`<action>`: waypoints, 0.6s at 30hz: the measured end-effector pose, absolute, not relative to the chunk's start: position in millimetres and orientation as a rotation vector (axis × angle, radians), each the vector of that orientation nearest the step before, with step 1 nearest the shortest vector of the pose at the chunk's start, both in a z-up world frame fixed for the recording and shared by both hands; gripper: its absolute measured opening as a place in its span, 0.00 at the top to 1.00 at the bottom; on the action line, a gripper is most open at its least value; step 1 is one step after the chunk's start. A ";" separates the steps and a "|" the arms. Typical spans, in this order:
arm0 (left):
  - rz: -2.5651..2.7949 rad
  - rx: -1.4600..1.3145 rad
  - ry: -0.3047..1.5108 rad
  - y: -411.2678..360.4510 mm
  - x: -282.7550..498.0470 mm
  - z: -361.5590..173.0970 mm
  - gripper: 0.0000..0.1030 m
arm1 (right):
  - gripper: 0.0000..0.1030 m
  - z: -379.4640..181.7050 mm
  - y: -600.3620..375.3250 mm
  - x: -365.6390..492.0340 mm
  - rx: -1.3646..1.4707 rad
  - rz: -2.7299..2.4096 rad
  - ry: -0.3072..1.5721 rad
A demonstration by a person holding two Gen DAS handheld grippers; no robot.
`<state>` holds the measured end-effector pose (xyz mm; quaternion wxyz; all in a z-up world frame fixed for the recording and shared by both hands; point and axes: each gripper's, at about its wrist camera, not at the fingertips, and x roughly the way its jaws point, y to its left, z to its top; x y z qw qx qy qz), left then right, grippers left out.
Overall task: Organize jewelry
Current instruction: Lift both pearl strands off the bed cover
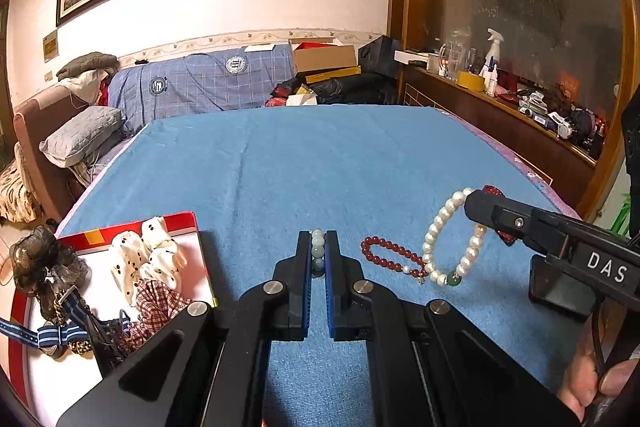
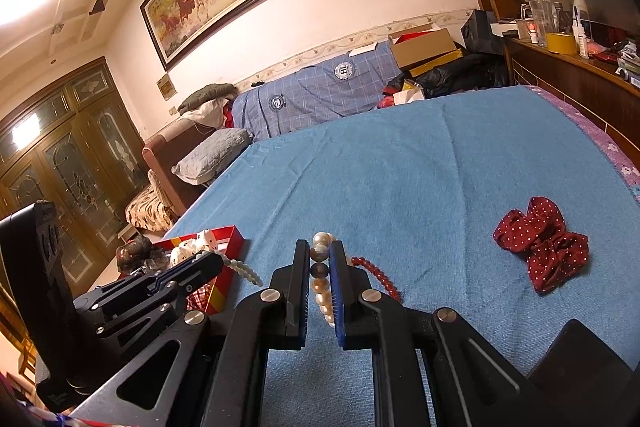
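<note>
Pinching a string of pale green beads point(image 1: 317, 250) between its blue pads, the left claw point(image 1: 317, 259) sits low over the blue towel point(image 1: 320, 163) that covers the bed, just beside the red-rimmed tray point(image 1: 188, 223) of hair ties. The right claw point(image 2: 320, 279) is clamped on the pearl bracelet point(image 1: 434, 227), which hangs from its tip as a loop, its green bead at the bottom near the towel. A red bead bracelet point(image 1: 390, 255) lies flat on the towel between the two claws, touching the pearl loop. A red polka-dot scrunchie point(image 2: 544, 243) rests farther right, well apart.
</note>
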<state>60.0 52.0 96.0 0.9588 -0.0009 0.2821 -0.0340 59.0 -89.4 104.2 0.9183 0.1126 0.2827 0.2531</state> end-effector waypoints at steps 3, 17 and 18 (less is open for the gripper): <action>-0.069 -0.005 0.568 50.8 59.8 97.1 0.95 | 0.90 104.1 -89.1 59.2 0.229 0.521 0.582; -0.068 -0.025 0.539 53.5 51.3 103.4 0.95 | 0.90 103.8 -83.2 58.0 0.214 0.529 0.582; -0.067 -0.031 0.536 55.5 50.0 104.2 0.95 | 0.90 103.7 -82.2 57.4 0.213 0.531 0.583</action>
